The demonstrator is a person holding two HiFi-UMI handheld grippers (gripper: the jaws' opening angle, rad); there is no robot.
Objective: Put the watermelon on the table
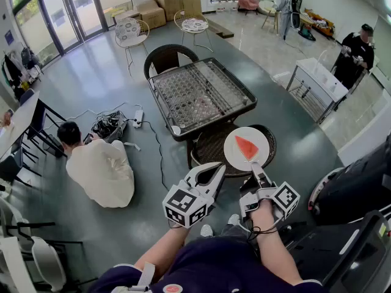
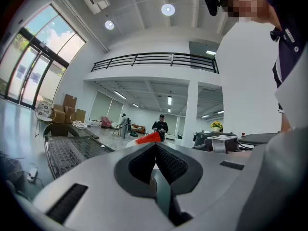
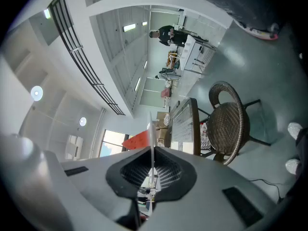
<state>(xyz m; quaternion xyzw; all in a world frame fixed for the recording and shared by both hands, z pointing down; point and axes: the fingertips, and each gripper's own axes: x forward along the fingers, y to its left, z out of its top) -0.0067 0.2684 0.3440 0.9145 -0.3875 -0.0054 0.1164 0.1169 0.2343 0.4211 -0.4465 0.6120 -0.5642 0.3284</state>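
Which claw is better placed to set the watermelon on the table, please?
Right: the right claw grips the plate carrying the watermelon, facing the table; the left claw is shut and empty.

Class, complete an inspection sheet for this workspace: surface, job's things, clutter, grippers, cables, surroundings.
Surface: dark wicker table with glass top, watermelon not yet on it.
Job's things: red watermelon slice on round white plate, held over a wicker chair.
Clutter: cardboard boxes by the far wall.
Grippers: right gripper shut on the plate's rim; left gripper shut, empty.
Cables: tangled cables on the floor.
Surroundings: person seated on the floor.
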